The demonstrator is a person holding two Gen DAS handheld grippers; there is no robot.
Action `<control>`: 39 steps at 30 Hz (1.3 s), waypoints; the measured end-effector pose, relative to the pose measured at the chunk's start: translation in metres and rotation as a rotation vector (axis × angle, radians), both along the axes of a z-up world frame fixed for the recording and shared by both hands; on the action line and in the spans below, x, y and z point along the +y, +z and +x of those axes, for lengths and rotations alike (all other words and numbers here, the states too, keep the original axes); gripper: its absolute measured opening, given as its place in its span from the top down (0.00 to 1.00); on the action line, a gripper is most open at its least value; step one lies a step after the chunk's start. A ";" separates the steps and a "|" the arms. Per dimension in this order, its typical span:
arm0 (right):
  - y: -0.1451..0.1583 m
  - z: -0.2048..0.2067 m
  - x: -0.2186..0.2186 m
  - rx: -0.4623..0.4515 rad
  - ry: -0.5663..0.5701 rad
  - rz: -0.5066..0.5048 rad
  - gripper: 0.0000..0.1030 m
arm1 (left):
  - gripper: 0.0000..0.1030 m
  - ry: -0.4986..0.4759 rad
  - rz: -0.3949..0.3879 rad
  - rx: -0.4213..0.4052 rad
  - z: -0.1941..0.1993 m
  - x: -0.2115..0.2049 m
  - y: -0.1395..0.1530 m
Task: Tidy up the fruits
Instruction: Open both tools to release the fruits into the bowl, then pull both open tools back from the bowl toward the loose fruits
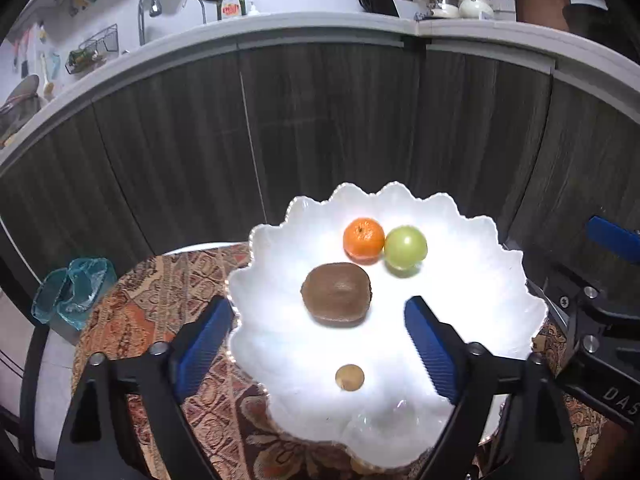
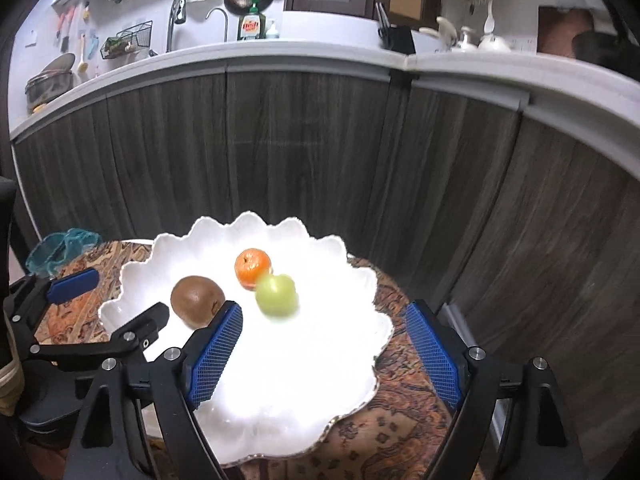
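Observation:
A white scalloped plate (image 1: 460,320) (image 2: 320,360) sits on a small table with a patterned cloth. On it lie a brown kiwi (image 1: 336,294) (image 2: 197,296), an orange mandarin (image 1: 363,239) (image 2: 253,267) and a green fruit (image 1: 405,247) (image 2: 277,294), which looks blurred and touches the mandarin. A small brown round thing (image 1: 349,377) lies nearer on the plate. My left gripper (image 1: 320,320) stands open just short of the kiwi, nothing between its pads. My right gripper (image 2: 324,328) is open over the plate's right half, the green fruit just beyond its fingertips.
A crumpled blue-green plastic bag (image 1: 74,292) (image 2: 60,250) lies at the table's far left edge. Dark wooden cabinet fronts (image 1: 320,120) rise close behind the table, under a white kitchen counter with a sink and bottles. The table drops off past the plate on the right.

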State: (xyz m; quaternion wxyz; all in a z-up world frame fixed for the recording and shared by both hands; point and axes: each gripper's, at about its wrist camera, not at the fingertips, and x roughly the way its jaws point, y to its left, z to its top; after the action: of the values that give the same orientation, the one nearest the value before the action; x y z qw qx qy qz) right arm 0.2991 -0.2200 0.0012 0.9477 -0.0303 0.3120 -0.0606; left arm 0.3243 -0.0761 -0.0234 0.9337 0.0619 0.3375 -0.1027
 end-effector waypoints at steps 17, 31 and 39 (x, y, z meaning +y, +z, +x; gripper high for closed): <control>0.043 -0.065 0.019 -0.097 -0.031 -0.004 0.09 | 0.03 0.064 -0.023 -0.132 -0.079 0.041 0.053; 0.052 -0.106 0.023 -0.144 -0.056 -0.021 0.07 | 0.00 0.106 -0.027 -0.192 -0.121 0.049 0.060; 0.043 -0.125 0.019 -0.143 -0.074 -0.007 0.07 | 0.00 0.110 -0.033 -0.184 -0.141 0.052 0.053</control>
State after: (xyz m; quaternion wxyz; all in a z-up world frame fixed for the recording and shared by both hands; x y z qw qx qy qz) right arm 0.1739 -0.2009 0.0439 0.9645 -0.0175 0.2445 -0.0986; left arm 0.1838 -0.0244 0.0293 0.9658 0.0370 0.2515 -0.0506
